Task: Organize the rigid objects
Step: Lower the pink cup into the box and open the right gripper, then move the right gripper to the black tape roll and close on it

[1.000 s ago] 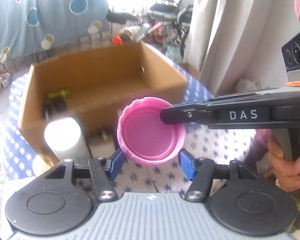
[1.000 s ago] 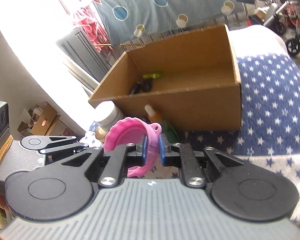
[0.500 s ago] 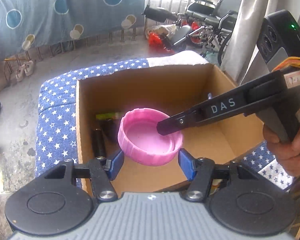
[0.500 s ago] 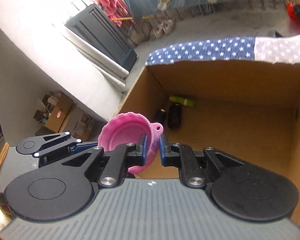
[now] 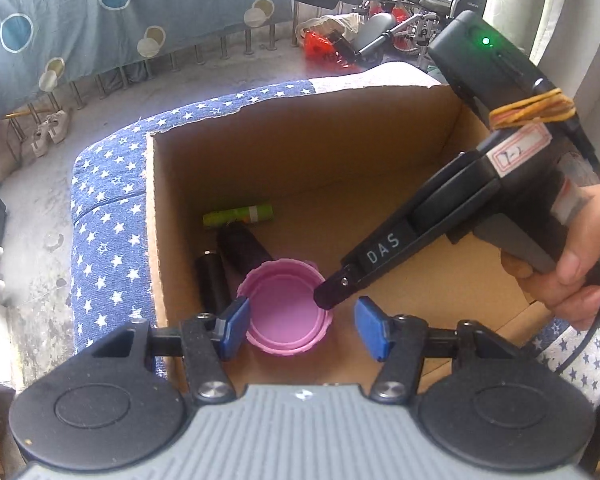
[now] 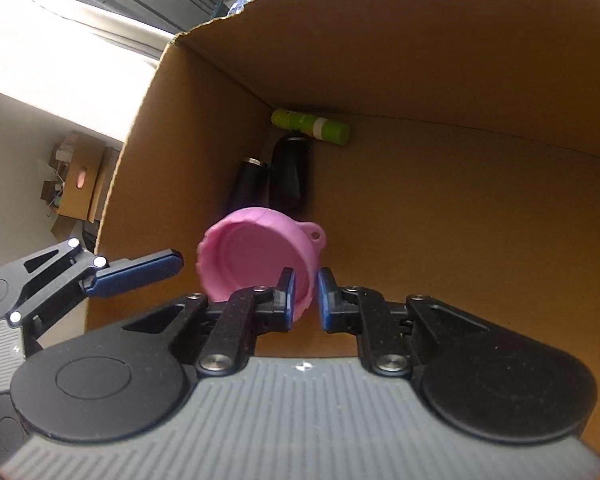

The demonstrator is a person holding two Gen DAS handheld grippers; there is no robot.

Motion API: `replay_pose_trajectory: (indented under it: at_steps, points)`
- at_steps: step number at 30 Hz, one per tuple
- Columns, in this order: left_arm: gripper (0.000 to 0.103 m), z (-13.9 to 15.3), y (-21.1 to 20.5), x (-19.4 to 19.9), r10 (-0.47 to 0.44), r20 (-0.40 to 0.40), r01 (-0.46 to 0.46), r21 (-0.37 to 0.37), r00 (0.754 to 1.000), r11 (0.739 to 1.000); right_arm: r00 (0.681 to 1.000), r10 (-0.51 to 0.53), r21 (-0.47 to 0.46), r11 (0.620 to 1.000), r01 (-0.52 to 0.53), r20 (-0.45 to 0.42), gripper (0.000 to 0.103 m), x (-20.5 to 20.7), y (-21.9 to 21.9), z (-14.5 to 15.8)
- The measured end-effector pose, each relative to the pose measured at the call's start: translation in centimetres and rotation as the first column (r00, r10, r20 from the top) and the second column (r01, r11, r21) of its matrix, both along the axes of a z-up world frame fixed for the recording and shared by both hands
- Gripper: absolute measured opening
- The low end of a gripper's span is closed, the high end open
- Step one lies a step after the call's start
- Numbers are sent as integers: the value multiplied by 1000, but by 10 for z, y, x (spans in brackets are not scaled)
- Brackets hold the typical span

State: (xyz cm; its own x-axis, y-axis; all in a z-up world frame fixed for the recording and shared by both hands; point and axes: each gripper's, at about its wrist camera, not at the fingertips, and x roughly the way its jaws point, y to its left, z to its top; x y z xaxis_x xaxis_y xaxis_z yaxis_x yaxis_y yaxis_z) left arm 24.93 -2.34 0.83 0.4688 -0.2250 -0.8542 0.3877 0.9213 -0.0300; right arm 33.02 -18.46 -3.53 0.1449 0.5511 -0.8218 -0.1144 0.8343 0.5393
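Observation:
A pink plastic lid (image 5: pixel 284 312) (image 6: pixel 252 256) hangs tilted low inside the open cardboard box (image 5: pixel 300 152) (image 6: pixel 420 60), near its left wall. My right gripper (image 6: pixel 306 300) is shut on the lid's rim; in the left wrist view its black tip (image 5: pixel 328 296) reaches in from the right. My left gripper (image 5: pixel 305 324) stands open above the lid, its blue pads (image 5: pixel 236 320) on either side and not touching it. In the right wrist view one left finger (image 6: pixel 136 274) sits apart, left of the lid.
A green tube (image 5: pixel 238 216) (image 6: pixel 312 126) and two black cylinders (image 5: pixel 214 280) (image 6: pixel 290 172) lie on the box floor just beyond the lid. The box rests on a blue star-print cloth (image 5: pixel 108 208). A person's hand (image 5: pixel 572 264) holds the right gripper.
Both grippers moved from in front of the box to over it and tilted down. The right gripper carried the pink lid down inside, close to the black cylinders.

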Motion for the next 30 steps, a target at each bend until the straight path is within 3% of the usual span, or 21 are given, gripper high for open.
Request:
replay_pose_trajectory:
  at_steps: [6, 11, 16, 22, 27, 30]
  points:
    - [59, 18, 9, -18, 21, 23, -19, -54, 1000, 998, 1000, -13, -1, 1000, 13, 12, 16, -6, 1, 8]
    - [61, 43, 20, -60, 23, 88, -13, -111, 996, 994, 988, -58, 64, 997, 49, 143, 27, -43, -15, 51]
    - [63, 52, 27, -109, -6, 102, 21, -147, 995, 989, 942, -124, 128, 988, 87, 312, 32, -117, -39, 97]
    - [65, 33, 28, -161, -28, 47, 35, -154, 999, 987, 903, -219, 205, 967, 151, 369, 34, -205, -59, 102]
    - [65, -5, 28, -185, -36, -46, 30, -125, 998, 992, 907, -237, 198, 964, 176, 348, 35, -238, -51, 77]
    - [65, -26, 25, -197, -37, -59, 32, -75, 998, 997, 918, -223, 201, 966, 163, 327, 35, -241, -38, 61]
